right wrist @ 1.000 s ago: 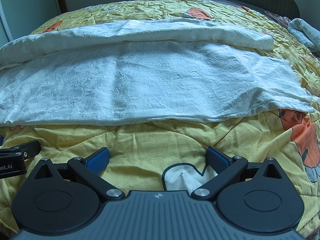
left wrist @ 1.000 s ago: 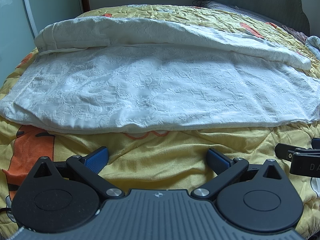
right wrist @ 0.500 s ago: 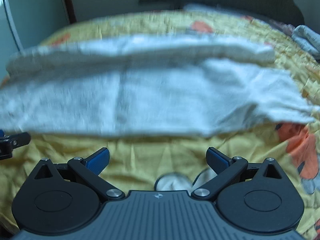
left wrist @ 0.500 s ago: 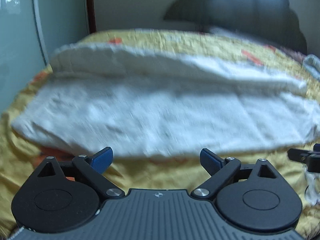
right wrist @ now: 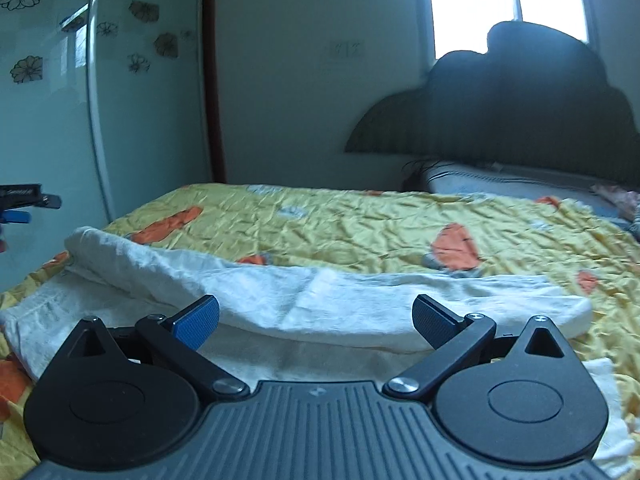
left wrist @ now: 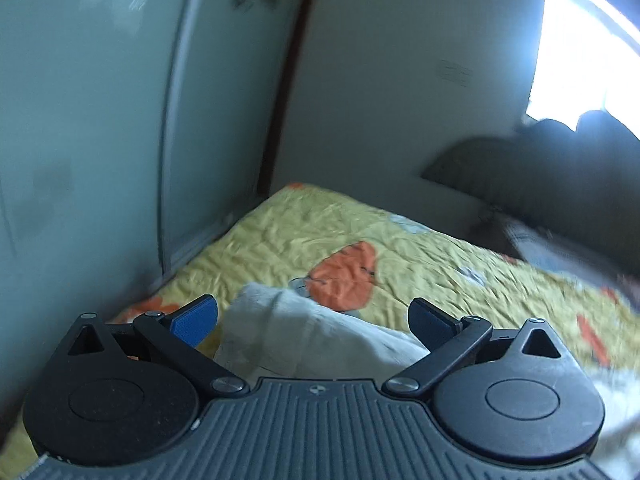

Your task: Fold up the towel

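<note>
A white textured towel [right wrist: 256,300] lies across a yellow bedspread, its far long edge folded over into a thick band. In the right wrist view my right gripper [right wrist: 316,318] hovers open just above the towel's folded band, nothing between its fingers. In the left wrist view my left gripper [left wrist: 314,318] is open too, with the towel's left end [left wrist: 288,328] bunched below and between its fingers, not gripped. The left gripper also shows at the far left edge [right wrist: 24,200] of the right wrist view.
The yellow quilt [right wrist: 360,224] with orange prints covers the bed. A pale green wardrobe door [right wrist: 48,100] with flower decals stands on the left. A dark headboard [right wrist: 520,120] and a pillow [right wrist: 500,180] are at the back right, under a bright window [right wrist: 500,4].
Both grippers have moved forward over the towel and tilted up, so the room now fills the views. The left one swung toward the towel's left end. Both stayed open.
</note>
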A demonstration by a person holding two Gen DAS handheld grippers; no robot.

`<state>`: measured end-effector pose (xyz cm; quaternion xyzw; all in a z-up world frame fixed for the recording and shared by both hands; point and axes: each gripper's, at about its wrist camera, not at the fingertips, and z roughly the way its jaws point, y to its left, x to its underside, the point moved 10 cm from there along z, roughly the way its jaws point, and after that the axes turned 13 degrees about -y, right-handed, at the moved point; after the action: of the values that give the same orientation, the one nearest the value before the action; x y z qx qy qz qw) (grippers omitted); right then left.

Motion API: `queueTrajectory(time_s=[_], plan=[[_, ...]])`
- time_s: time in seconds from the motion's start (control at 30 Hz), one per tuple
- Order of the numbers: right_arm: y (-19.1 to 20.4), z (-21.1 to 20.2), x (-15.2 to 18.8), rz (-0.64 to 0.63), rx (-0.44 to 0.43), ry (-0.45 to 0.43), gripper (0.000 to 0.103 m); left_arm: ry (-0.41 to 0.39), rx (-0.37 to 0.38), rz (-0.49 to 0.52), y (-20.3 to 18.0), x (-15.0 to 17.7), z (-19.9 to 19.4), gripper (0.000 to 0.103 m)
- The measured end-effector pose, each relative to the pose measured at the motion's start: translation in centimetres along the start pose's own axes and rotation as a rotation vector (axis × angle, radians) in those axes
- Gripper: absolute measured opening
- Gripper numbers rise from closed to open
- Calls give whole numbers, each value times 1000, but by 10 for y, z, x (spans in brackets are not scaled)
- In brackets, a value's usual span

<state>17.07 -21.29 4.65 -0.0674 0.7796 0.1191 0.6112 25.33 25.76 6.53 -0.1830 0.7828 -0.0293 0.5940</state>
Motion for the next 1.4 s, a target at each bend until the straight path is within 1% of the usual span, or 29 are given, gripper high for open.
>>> queueTrajectory(time_s=[0.03,0.07,0.13,0.17,0.2,0.23,0.3,0.37,0.43,0.5,0.57,0.63,0.67,0.7,0.73,0.77,0.83,0.87,0.93,0.97,1.0,1.1,1.17,1.23,1.3,1.33,1.4], plan=[[1,9,-1,-2,-9,12,103,48,-7,-82,17,3,19,102],[6,13,2,1,-22,24,103,94,2,-157,28,5,36,102],[10,26,3,-3,-43,45,103,196,65,-301,43,14,70,98],[13,34,3,-8,-51,52,103,243,82,-343,47,16,84,94],[14,41,3,-15,-56,55,103,278,76,-372,54,18,94,87],[16,48,2,-22,-60,58,103,299,79,-378,55,22,106,88],[20,62,2,-28,-72,65,103,344,136,-357,49,24,126,89],[23,76,3,-24,-84,78,103,390,150,-332,48,30,136,89],[28,88,5,-24,-91,92,103,444,184,-327,41,39,151,89],[32,98,7,-35,-101,104,103,494,199,-314,36,47,164,88],[37,105,9,-48,-112,110,103,532,207,-289,31,55,174,80],[41,109,12,-59,-121,116,103,570,200,-253,29,61,181,42],[42,112,13,-66,-125,119,103,577,200,-236,28,64,184,38],[42,114,14,-69,-127,123,103,569,201,-212,27,63,185,26],[42,116,15,-72,-125,125,103,551,204,-185,25,62,186,22],[41,119,16,-74,-121,128,103,533,209,-165,24,59,186,21],[40,122,15,-71,-124,128,103,476,228,-107,20,52,182,11],[39,124,13,-64,-136,113,103,438,239,-70,17,48,178,11],[40,126,6,-60,-182,56,103,357,273,-3,6,36,164,8],[41,129,2,-76,-219,37,103,321,293,30,0,31,155,8],[42,134,-2,-104,-264,46,103,286,313,61,-5,25,145,8],[48,157,-6,-153,-403,131,103,167,402,148,-27,7,105,7],[51,175,-7,-153,-489,178,103,87,477,170,-40,-4,75,7],[52,198,-5,-149,-512,247,103,14,578,170,-50,-11,43,7],[54,221,-4,-155,-530,275,103,-49,675,156,-58,-14,13,7],[57,231,-3,-168,-547,284,103,-59,708,150,-59,-12,0,7],[64,248,7,-205,-583,328,103,-59,736,148,-58,-6,-17,7]])
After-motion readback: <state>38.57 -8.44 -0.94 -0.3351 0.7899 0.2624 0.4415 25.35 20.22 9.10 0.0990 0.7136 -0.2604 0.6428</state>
